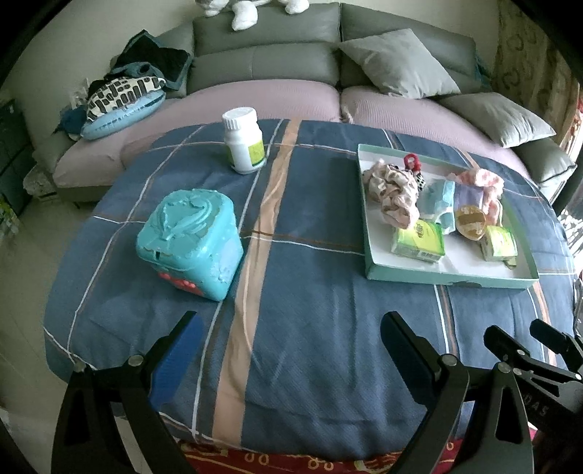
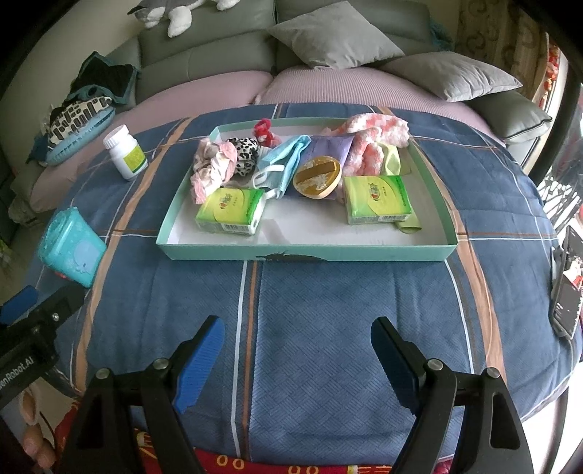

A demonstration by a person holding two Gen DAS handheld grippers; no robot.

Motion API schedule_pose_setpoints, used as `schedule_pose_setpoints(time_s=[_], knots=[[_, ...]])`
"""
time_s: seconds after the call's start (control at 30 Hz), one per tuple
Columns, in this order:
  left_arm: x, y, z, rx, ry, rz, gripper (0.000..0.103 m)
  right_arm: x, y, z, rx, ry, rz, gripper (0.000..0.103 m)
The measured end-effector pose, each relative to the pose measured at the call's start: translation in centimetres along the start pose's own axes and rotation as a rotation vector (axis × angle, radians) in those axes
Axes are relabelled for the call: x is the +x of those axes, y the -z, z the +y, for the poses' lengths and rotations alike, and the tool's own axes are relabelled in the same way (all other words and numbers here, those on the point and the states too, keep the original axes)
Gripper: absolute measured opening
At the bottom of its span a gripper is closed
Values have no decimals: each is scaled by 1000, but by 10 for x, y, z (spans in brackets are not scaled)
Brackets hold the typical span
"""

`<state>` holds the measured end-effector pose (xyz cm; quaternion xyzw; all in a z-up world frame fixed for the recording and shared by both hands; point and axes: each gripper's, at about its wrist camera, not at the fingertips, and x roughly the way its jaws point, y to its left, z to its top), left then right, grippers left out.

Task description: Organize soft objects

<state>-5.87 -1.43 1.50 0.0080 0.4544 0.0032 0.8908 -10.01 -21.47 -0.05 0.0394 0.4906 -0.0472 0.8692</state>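
My left gripper (image 1: 291, 350) hangs spread wide over the blue plaid cloth (image 1: 302, 255), nothing between its blue pads. Ahead and to its left stands a teal lidded box (image 1: 189, 242); its lower front, with red marks, is too blurred for me to read. Beyond that, farther ahead, a white bottle (image 1: 243, 140) stands upright, its green label illegible. Ahead to the right sits the shallow teal tray (image 1: 368, 233), and the soft things in it blur together from this side.

The right wrist view is clearer. My right gripper (image 2: 297, 350) is also spread apart and holds nothing, with the tray (image 2: 306, 252) straight ahead of it. Inside, from left: a pink-and-white scrunchie (image 2: 213, 166) touching a leopard-print one (image 2: 245, 155), a green tissue pack (image 2: 230, 211) in front of them, a small red item (image 2: 264, 129) at the far rim that I cannot identify, a blue face mask (image 2: 288, 160), a round gold tin (image 2: 316, 177) partly covering a lilac packet (image 2: 333, 147), a pink knitted piece (image 2: 368, 140) draped over the far right corner, and a second tissue pack (image 2: 377, 199) lying on a pale green strip mostly hidden beneath it.

Far right, a phone (image 2: 566, 291) is cut off by the frame edge. Behind the table, grey cushions (image 2: 335, 34) rest on a sofa (image 2: 204, 54).
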Motion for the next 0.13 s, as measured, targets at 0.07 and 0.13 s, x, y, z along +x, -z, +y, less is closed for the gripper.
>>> schedule_pose_setpoints(time_s=[0.07,0.13], knots=[[0,0,2,-9,2,0,98,0,0,0,0,1,0,85],[0,-1,4,-18,11,5,98,0,0,0,-1,1,0,85]])
